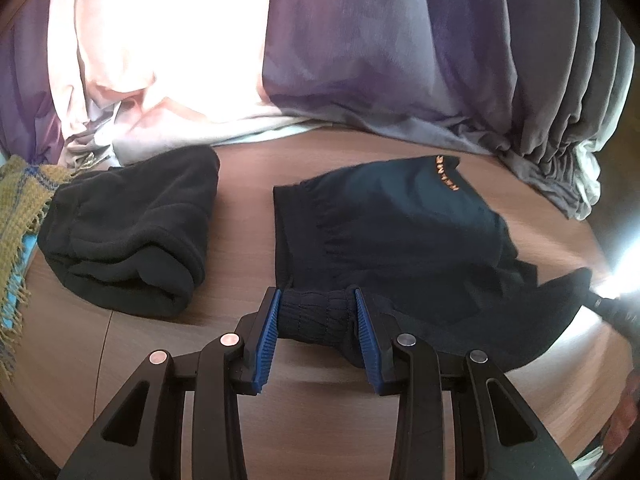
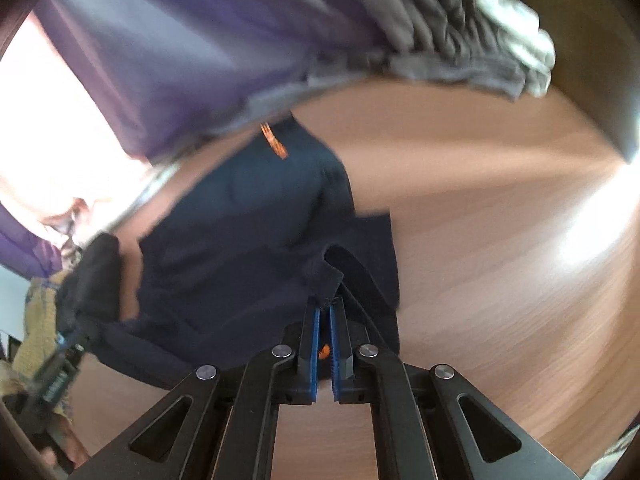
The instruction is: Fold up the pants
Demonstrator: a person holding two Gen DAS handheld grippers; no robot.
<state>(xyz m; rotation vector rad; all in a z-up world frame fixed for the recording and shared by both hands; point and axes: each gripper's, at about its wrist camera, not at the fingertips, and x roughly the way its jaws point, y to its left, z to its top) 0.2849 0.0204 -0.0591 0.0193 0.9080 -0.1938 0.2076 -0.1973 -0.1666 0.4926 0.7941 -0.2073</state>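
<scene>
Dark navy pants [image 1: 400, 232] with orange lettering [image 1: 444, 174] lie on the wooden table [image 1: 244, 200]. My left gripper [image 1: 316, 294] is shut on a bunched, ribbed band of the pants, its blue pads [image 1: 266, 332] pressing on both sides. In the right wrist view the pants [image 2: 248, 220] stretch away to the upper left. My right gripper [image 2: 325, 309] is shut there, pinching a thin edge of the fabric at its tips. The far corner of the pants [image 1: 572, 284] is pulled up toward glare at the right edge of the left wrist view.
A folded black fleece garment [image 1: 128, 228] lies left of the pants. A yellow woven scarf [image 1: 20, 208] hangs at the far left. Purple cloth [image 1: 360, 60], pink cloth [image 1: 140, 100] and grey gathered fabric [image 1: 560, 140] border the table's back. Bare wood [image 2: 500, 220] extends right.
</scene>
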